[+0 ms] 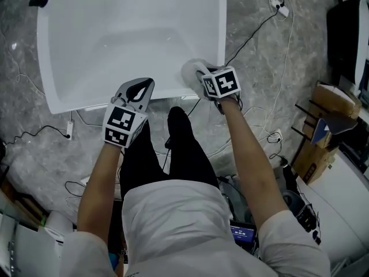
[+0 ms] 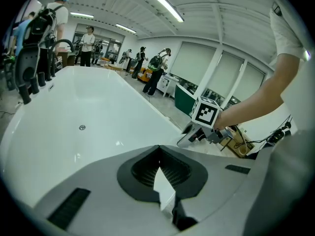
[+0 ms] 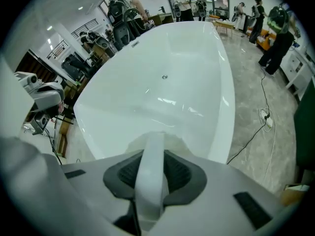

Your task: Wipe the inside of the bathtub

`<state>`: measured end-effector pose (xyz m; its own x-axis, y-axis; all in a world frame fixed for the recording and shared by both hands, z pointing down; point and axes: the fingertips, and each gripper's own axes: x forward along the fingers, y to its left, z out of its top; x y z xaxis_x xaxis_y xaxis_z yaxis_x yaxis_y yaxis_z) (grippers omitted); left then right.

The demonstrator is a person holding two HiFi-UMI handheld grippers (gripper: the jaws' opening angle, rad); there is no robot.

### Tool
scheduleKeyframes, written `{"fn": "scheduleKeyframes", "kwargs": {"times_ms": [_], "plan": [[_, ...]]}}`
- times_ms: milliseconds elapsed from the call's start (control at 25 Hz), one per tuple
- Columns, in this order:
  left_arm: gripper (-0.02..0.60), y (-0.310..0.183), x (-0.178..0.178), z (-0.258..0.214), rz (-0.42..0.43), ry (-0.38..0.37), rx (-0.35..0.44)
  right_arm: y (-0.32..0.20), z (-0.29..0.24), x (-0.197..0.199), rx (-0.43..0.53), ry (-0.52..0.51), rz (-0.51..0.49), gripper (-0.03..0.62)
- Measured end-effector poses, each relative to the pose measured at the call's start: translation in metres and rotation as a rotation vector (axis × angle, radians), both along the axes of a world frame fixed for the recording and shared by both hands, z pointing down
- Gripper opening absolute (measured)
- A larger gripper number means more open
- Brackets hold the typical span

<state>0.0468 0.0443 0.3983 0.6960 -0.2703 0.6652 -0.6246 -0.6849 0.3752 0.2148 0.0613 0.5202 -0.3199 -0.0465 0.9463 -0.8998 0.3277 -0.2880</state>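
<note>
Tub: the glossy white oval bathtub point(image 1: 219, 16) stood just ahead of your feet, its smooth, curved inside sloping to a small round metal drain point(image 3: 164, 76)

Tub fittings: dark, matte tap fittings point(image 2: 27, 68) rose from the far end of the rim

Right tool: your right gripper point(image 1: 200, 74) had its grey plastic jaws, lined with ribbed black pads, clamped on the flat white strap handle of a rounded white wiper point(image 1: 190, 69)

Wiper position: you held it at the near right corner of the bathtub, over the rim; I could not tell whether it touched the surface

Left tool: your left gripper point(image 1: 141, 88) had its jaws together with the tips meeting and nothing between them; it was near the front edge of the bathtub, outside it and well to the left of the wiper

Markings: each gripper carried a white cube with black square markers point(image 1: 121, 123), a blocky pattern rather than letters

Writing: a small blue screen point(image 1: 242, 231) by your feet showed digits too small to read

Floor: grey, marbled, polished stone floor point(image 1: 259, 56), crossed by thin black and white cables point(image 1: 253, 33)

Surroundings: brown cardboard boxes point(image 1: 331, 100) sat at your right, and people point(image 2: 88, 43) stood beyond the far end of the bathtub
</note>
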Motion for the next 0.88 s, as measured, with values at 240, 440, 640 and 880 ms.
{"fn": "scheduleKeyframes", "kwargs": {"times_ms": [240,440,640,880], "plan": [[0.009,-0.008,-0.014,0.012,-0.014,-0.007,-0.01,-0.003,0.021,-0.006,-0.055,0.072,-0.052,0.098],[0.009,-0.012,-0.026,0.02,-0.023,-0.006,-0.016,-0.006,0.033,-0.017,-0.088,0.091,-0.071,0.098],[0.009,-0.012,-0.04,0.025,-0.028,-0.011,-0.029,-0.009,0.043,-0.031,-0.116,0.08,-0.07,0.098],[0.009,-0.018,-0.064,0.029,-0.062,-0.022,-0.033,-0.013,0.046,-0.065,-0.121,0.046,-0.046,0.098]]}}
